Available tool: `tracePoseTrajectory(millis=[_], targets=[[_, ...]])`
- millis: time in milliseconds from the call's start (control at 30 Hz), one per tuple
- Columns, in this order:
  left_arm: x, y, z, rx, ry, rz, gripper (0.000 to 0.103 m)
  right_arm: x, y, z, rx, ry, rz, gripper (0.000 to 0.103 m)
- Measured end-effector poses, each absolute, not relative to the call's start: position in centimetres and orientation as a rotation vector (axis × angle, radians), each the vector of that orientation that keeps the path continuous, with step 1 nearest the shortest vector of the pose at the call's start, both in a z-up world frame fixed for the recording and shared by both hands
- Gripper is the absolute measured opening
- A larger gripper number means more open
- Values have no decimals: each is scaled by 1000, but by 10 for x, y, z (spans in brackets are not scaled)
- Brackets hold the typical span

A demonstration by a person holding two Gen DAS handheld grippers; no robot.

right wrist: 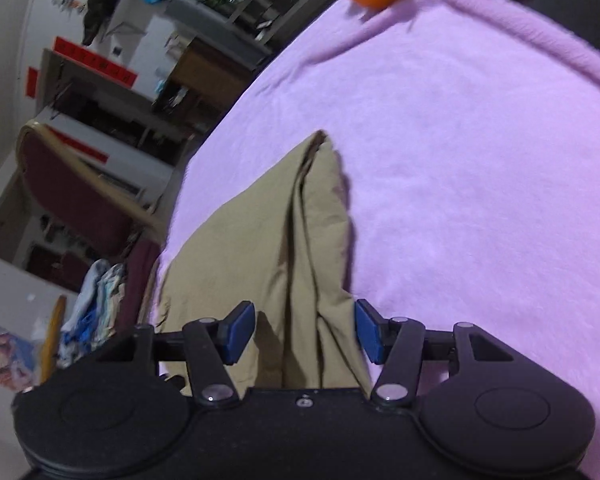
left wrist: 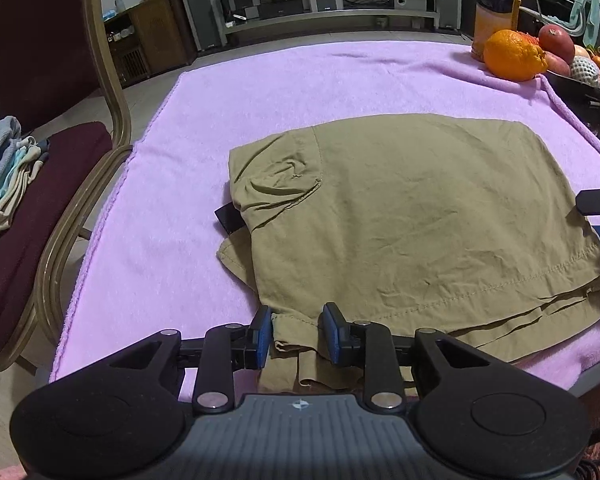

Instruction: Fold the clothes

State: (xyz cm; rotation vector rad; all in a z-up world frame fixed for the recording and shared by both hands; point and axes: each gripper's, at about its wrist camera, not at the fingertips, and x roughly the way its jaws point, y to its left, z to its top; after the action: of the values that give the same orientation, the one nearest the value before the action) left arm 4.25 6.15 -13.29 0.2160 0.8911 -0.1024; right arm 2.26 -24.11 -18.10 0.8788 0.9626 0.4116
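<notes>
Pink towel (left wrist: 300, 80) covers the table. Khaki shorts (left wrist: 420, 220) lie folded on it, centre-right, near edge twd the cameras. Maroon chair (left wrist: 28, 160) at left w/ a stack of folded clothes (left wrist: 4, 176) on the seat. Orange (left wrist: 514, 56) at far right, by a fruit bowl (left wrist: 580, 64). Left gripper (left wrist: 296, 336) pinches a bunched bit of the shorts' near hem. Right gripper (right wrist: 304, 332) spread, pads straddling the cloth at the shorts' right side, not pressing it.
</notes>
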Motion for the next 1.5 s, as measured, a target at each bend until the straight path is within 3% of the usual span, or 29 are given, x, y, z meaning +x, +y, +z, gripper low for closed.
tracePoseTrajectory(millis=[133, 300, 400, 500, 633, 667, 867, 1100, 1333, 1500], targets=[[43, 62, -133, 208, 895, -101, 27, 27, -248, -195, 1023, 1065, 568, 52], [44, 63, -134, 199, 899, -98, 27, 8, -248, -197, 1129, 1028, 640, 50], [44, 63, -134, 201, 898, -100, 27, 10, -236, -192, 1030, 1013, 530, 50], [45, 64, -134, 198, 898, -100, 28, 12, -223, -188, 926, 958, 436, 42], [45, 63, -134, 196, 902, -100, 27, 9, -205, -169, 782, 954, 310, 14], [45, 63, -133, 196, 902, -100, 27, 10, -200, -160, 745, 955, 289, 12], [40, 69, -121, 121, 889, -107, 27, 18, -127, -65, 204, 860, 252, 7], [17, 122, -69, -186, 675, -79, 27, -2, -27, 44, -433, 539, 301, 6], [16, 139, -60, -263, 640, -12, 27, -45, 32, 94, -870, 185, 279, 6], [12, 141, -56, -263, 621, -13, 27, -70, 26, 108, -971, 48, 232, 6]])
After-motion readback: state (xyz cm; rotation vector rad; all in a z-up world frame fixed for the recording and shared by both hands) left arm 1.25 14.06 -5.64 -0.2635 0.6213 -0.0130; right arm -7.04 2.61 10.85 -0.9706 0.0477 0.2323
